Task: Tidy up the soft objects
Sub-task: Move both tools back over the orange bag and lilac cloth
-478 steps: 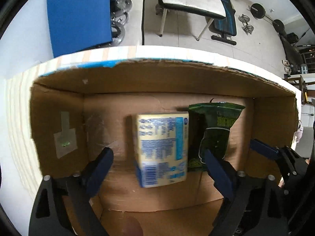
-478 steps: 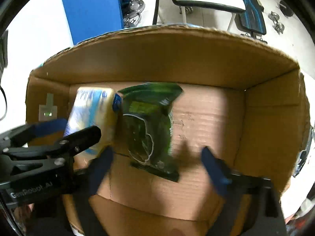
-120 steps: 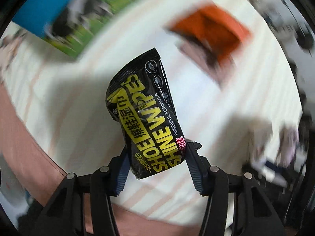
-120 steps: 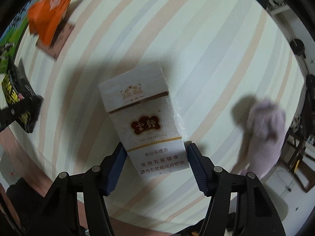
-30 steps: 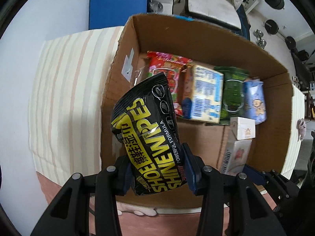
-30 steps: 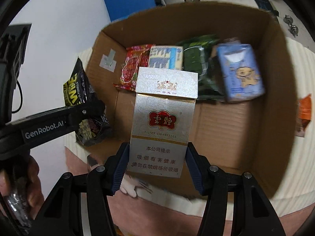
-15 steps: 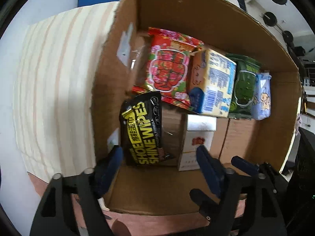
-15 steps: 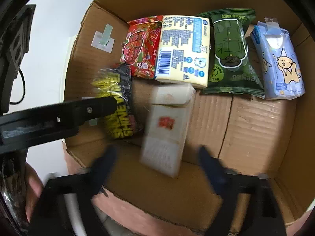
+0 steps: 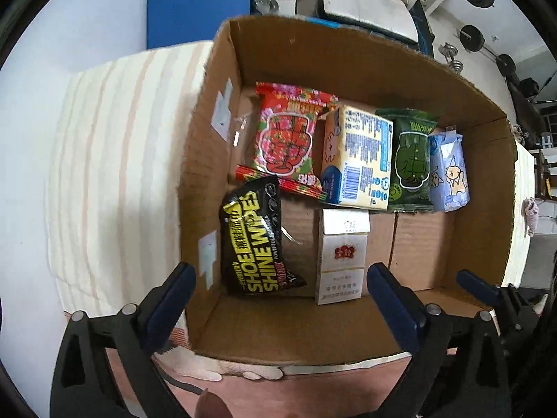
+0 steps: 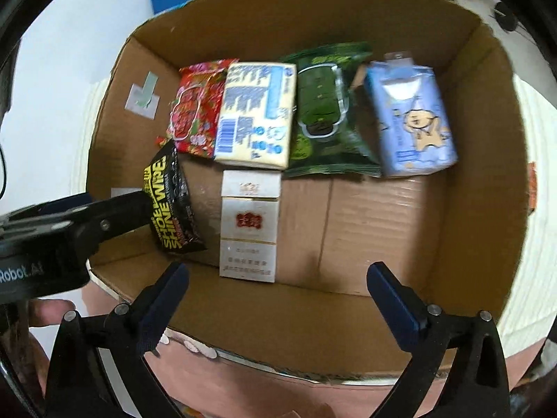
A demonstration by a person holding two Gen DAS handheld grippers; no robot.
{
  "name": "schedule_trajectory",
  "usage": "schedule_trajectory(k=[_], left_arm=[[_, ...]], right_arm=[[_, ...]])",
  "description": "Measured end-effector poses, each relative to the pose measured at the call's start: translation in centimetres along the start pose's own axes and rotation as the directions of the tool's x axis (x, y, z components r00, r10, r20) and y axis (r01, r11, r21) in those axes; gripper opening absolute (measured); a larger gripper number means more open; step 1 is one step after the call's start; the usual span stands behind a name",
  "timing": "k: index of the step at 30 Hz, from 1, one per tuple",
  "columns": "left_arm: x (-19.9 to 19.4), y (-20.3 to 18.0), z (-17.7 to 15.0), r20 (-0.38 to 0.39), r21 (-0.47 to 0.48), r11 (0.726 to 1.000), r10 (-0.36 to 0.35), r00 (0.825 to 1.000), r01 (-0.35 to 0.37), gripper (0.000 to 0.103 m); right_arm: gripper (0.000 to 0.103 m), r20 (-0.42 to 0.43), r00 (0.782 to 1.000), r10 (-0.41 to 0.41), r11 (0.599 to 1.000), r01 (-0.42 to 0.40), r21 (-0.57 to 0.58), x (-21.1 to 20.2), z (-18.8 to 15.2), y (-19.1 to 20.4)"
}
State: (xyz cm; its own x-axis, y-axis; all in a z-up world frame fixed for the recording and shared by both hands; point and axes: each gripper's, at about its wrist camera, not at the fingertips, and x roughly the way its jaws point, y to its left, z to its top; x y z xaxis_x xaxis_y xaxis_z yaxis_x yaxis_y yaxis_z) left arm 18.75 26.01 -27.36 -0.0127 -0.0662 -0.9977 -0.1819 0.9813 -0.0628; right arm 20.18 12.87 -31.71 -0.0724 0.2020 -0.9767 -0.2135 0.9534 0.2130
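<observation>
An open cardboard box [image 9: 348, 55] [image 10: 480, 209] holds several soft packs. Along its far side lie a red pack [image 9: 285, 139], a yellow tissue pack [image 9: 358, 160], a green pack [image 9: 410, 160] and a light blue pack [image 9: 449, 174]. In front lie a black shoe-shine wipes pack [image 9: 254, 240] [image 10: 170, 202] and a white carton [image 9: 343, 254] [image 10: 249, 226]. My left gripper [image 9: 278, 299] is open and empty above the box's near edge. My right gripper [image 10: 278, 296] is open and empty above the near edge too.
The box stands on a cream striped cloth [image 9: 115, 160]. A blue panel [image 9: 198, 3], a chair and dumbbells [image 9: 452, 59] lie beyond. The left gripper's body [image 10: 52, 237] juts in at the left of the right wrist view.
Both grippers have opened and let go: the wipes pack and the white carton have dropped into the box's front row. Both grippers now hang empty above the near wall.
</observation>
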Motion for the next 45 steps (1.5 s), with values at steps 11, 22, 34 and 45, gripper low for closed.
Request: schedule_trajectory(k=[11, 22, 34, 45], left_arm=[[-3.9, -1.5, -3.7, 0.139, 0.022, 0.999, 0.044, 0.989, -0.048, 0.101], [-9.3, -4.9, -8.8, 0.29, 0.019, 0.998, 0.049, 0.956, -0.057, 0.101], [-13.0, -16.5, -9.8, 0.41, 0.065, 0.996, 0.029, 0.912, -0.061, 0.101], [-1.2, -35.7, -0.7, 0.017, 0.23, 0.973, -0.04, 0.999, 0.035, 0.101]], right_arm=[[0.103, 0.127, 0.99, -0.061, 0.998, 0.059, 0.025, -4.8, -1.9, -0.8], [0.103, 0.256, 0.961, -0.108, 0.994, 0.112, 0.0, -10.9, -7.0, -2.5], [0.103, 0.385, 0.921, -0.066, 0.996, 0.04, 0.077, -18.0, -10.1, -12.4], [0.103, 0.279, 0.939, -0.203, 0.963, 0.14, 0.228, -20.6, -10.2, -33.4]])
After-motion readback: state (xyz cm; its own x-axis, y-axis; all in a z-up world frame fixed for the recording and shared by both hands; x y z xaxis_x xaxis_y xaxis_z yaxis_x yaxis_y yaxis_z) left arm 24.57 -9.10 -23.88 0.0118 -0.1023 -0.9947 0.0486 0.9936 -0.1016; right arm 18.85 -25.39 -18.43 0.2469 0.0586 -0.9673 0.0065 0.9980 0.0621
